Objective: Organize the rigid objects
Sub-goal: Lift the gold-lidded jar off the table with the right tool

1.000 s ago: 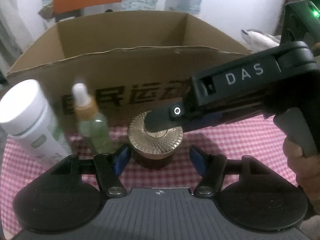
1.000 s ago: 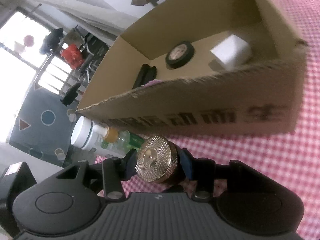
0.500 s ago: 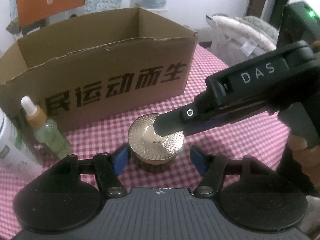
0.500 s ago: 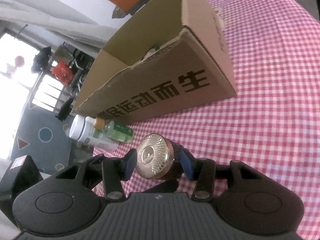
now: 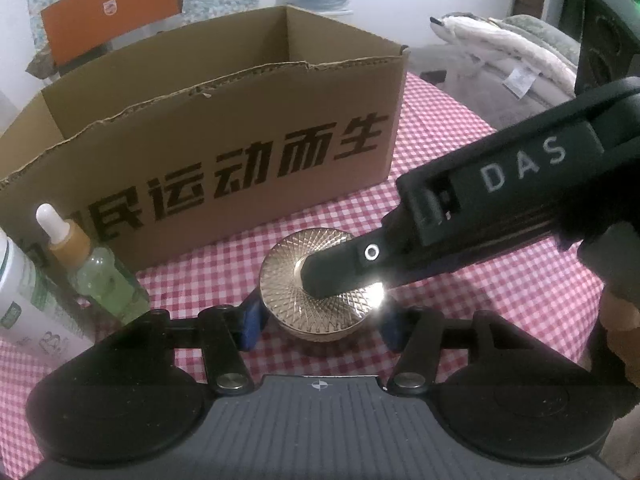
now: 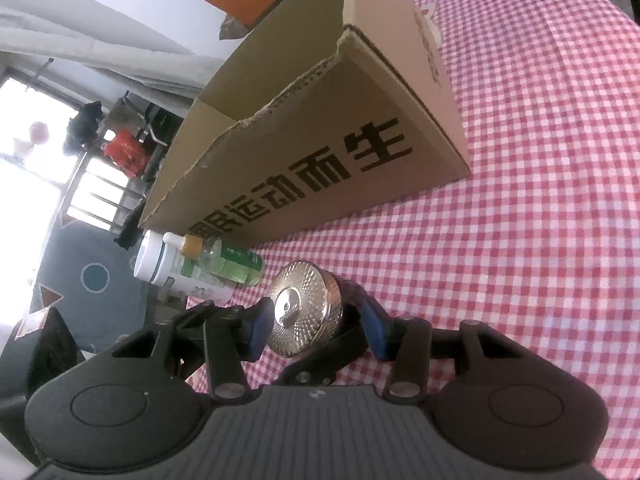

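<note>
The gold-lidded jar (image 6: 306,308) is flanked by the right gripper (image 6: 314,326), its jaws parted with gaps either side. The left gripper (image 5: 320,320) is likewise spread around it. The jar is set just before the cardboard box (image 5: 224,148); a dropper bottle (image 5: 96,276) is seen beside.

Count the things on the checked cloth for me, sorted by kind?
Gold-lidded jar: 1
Dropper bottle: 1
White bottle with green label: 1
Cardboard box: 1
Total: 4
</note>
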{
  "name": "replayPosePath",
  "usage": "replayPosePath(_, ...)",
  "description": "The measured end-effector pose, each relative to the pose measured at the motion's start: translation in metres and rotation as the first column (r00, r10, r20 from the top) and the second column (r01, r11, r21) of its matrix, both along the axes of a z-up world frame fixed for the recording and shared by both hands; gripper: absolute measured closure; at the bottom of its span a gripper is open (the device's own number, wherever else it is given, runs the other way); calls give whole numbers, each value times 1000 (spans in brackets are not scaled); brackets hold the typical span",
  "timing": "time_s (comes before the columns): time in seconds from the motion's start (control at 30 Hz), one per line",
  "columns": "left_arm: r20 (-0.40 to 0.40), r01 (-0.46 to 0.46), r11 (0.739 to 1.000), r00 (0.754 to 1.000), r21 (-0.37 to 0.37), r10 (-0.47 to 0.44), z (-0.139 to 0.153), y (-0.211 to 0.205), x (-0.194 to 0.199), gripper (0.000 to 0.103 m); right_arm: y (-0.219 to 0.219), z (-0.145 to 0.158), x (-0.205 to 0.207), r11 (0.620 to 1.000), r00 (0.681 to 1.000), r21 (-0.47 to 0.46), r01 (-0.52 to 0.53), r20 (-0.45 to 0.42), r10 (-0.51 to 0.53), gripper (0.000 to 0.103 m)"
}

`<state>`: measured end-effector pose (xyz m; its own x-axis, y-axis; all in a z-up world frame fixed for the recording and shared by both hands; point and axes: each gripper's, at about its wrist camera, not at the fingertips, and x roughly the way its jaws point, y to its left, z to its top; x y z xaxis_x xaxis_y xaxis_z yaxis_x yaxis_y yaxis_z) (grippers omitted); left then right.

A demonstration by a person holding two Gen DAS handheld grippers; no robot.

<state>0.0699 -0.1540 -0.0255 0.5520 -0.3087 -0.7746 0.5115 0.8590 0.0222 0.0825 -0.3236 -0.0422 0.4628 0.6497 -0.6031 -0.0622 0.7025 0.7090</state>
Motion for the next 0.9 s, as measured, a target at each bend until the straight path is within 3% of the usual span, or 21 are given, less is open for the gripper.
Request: replayPosePath(0.9, -27, -53, 998, 998, -21, 52, 2, 3, 4, 47, 24, -2, 20, 1000, 1000, -16, 16, 16, -15, 49)
